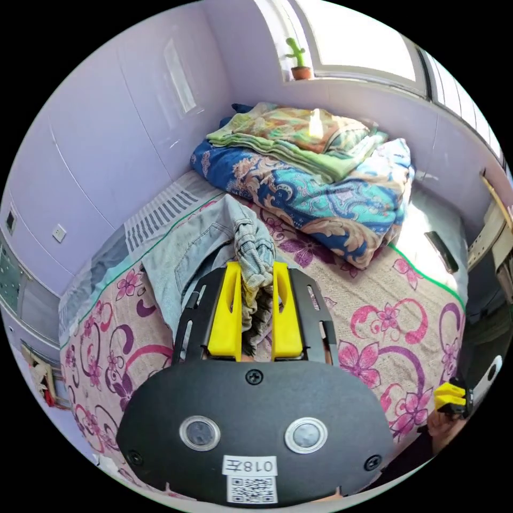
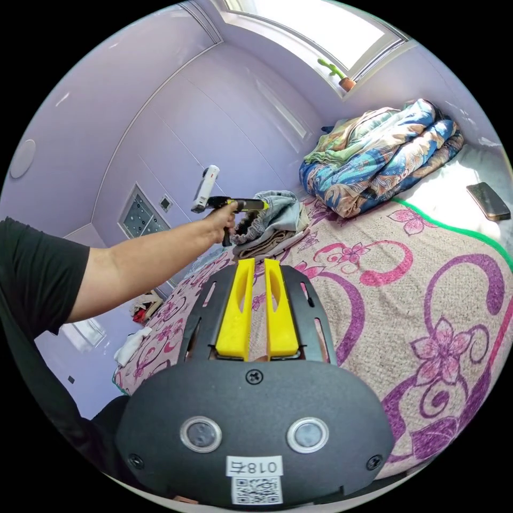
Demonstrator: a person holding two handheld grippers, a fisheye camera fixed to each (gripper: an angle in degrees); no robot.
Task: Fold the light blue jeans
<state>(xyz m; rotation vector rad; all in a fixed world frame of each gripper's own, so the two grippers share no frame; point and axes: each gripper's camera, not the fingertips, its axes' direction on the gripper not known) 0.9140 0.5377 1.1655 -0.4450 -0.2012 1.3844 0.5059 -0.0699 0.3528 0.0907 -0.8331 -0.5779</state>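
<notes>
Left gripper (image 1: 255, 267) clamps bunched light blue jeans (image 1: 214, 251), hem hidden between its fingers (image 1: 230, 310).

The left gripper (image 1: 255, 267) hides the bunched jeans (image 1: 214, 251) fabric pinched between its jaws, and the right gripper (image 1: 451, 398) is cut off at the frame's edge.

Floral bed (image 2: 427, 278): jeans (image 1: 197, 251), folded quilts (image 1: 320, 181), phone (image 2: 487, 201).
</notes>
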